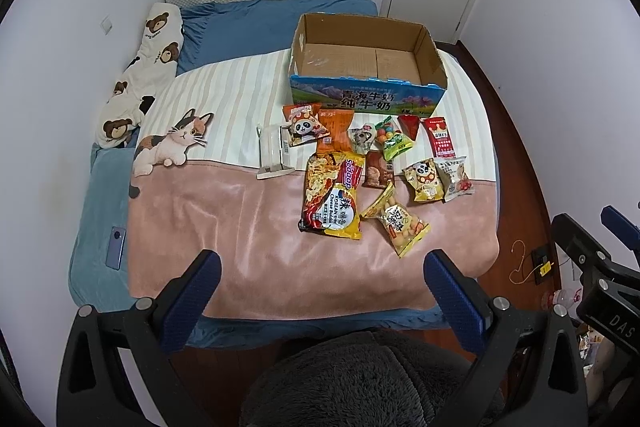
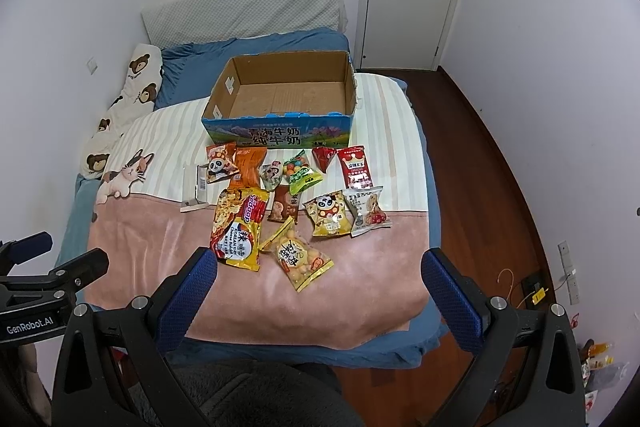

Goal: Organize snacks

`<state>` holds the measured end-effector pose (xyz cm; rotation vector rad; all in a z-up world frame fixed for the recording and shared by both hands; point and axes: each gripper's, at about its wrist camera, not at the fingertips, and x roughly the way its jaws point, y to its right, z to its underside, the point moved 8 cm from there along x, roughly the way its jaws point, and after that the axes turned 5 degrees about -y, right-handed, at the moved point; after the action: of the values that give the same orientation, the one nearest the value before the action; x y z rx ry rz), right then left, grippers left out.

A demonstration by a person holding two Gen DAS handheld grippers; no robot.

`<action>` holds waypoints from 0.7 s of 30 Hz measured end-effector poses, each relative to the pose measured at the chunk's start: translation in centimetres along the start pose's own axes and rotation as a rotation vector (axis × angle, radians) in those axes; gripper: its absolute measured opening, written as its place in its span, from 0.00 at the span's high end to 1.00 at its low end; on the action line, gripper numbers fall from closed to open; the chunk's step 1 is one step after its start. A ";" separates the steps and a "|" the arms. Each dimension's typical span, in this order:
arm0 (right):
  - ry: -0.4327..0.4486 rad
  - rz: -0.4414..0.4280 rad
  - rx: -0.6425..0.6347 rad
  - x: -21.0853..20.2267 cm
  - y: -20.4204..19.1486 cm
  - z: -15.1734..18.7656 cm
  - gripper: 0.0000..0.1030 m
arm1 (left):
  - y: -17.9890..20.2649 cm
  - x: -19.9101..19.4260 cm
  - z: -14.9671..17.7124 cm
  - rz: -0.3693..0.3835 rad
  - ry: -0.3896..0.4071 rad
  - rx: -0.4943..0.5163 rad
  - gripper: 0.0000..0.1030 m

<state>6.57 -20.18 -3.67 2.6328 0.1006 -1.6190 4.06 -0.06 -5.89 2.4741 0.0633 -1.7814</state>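
Both tongs, left [image 1: 320, 287] and right [image 2: 320, 287], gape wide, holding nothing, hovering short of the bed [image 2: 240, 307]. Snack packets [image 2: 288, 211] lie scattered, some overlapping, before the empty carton [image 2: 280, 95]. Risk: soft blanket [image 1: 240, 247] bunching into my pinch; slippery overlapped packets [image 1: 332, 195] coming up paired or sliding free.
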 end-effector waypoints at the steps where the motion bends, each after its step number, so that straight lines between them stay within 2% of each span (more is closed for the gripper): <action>1: 0.000 0.000 -0.001 0.0 0.0 -0.1 0.00 | 0.1 0.0 -0.1 0.000 -0.001 0.000 0.00; 21: 0.007 -0.008 0.011 0.0 0.1 -0.7 0.00 | 0.1 0.1 -0.6 0.006 -0.002 -0.003 0.00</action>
<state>7.22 -20.27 -3.37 2.6498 0.1023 -1.6170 4.66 -0.13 -5.79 2.4673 0.0580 -1.7800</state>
